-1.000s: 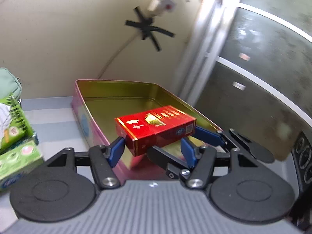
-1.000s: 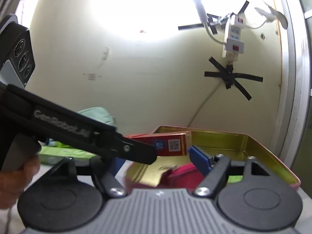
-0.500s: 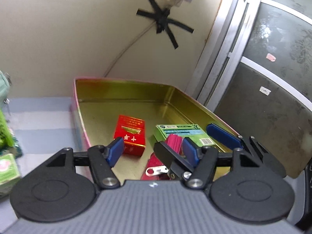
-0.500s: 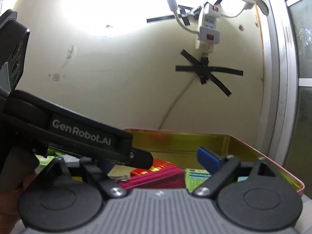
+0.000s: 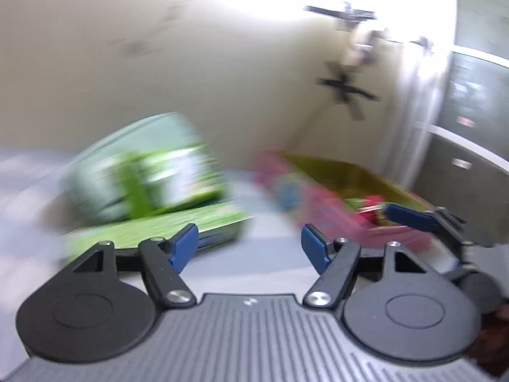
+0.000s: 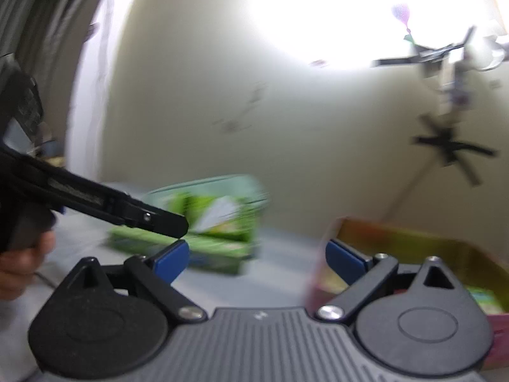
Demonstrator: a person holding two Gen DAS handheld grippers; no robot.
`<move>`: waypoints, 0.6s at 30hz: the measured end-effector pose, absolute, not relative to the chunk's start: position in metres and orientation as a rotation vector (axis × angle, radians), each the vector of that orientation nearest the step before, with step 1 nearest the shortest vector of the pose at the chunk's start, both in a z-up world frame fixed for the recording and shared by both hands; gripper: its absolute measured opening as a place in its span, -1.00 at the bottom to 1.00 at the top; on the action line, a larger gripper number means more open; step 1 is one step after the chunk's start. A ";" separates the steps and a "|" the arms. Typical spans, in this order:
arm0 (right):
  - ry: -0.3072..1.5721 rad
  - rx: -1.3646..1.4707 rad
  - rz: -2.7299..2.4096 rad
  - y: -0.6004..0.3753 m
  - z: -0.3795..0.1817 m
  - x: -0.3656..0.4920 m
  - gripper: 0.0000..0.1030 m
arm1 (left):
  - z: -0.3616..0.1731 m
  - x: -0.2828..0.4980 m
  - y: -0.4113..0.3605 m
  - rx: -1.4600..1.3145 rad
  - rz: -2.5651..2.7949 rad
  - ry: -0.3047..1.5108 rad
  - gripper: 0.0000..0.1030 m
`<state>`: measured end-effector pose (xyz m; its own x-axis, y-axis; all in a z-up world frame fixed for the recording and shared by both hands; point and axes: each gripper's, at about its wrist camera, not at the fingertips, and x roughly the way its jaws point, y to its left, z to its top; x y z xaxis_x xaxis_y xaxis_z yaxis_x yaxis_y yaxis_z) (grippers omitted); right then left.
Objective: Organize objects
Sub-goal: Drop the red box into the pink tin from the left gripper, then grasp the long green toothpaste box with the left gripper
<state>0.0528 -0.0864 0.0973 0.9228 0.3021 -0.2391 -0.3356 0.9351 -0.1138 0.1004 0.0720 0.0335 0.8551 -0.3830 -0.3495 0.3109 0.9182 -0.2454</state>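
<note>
Both views are motion-blurred. My left gripper is open and empty above the pale table, between a pile of green packs on the left and the pink tin with gold inside on the right. My right gripper is open and empty too. In its view the green packs lie ahead and the tin is at the right, with a green box inside. A blue fingertip of the right gripper shows over the tin in the left wrist view.
A pale green pouch sits behind the green packs. The cream wall carries a black tape cross and a power strip. A dark glass door frame stands at the right. The left gripper's black body crosses the right wrist view.
The red box left my left gripper and came to lie in the tin. Since then both grippers have swung left, away from the tin toward the green packs.
</note>
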 end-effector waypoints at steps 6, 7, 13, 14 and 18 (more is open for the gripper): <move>0.393 -0.103 0.368 -0.022 0.094 0.107 0.83 | 0.023 0.120 0.154 -0.389 -0.065 0.398 0.39; 0.414 -0.071 0.359 -0.018 0.093 0.118 0.83 | 0.020 0.127 0.162 -0.436 -0.050 0.409 0.39; 0.498 0.062 0.237 -0.015 0.083 0.189 0.99 | 0.003 0.143 0.171 -0.504 -0.091 0.428 0.28; 0.520 0.074 0.232 -0.017 0.079 0.198 0.99 | 0.006 0.142 0.168 -0.477 -0.106 0.415 0.28; 0.643 0.194 0.265 -0.028 0.062 0.224 0.92 | 0.001 0.150 0.156 -0.402 -0.157 0.485 0.15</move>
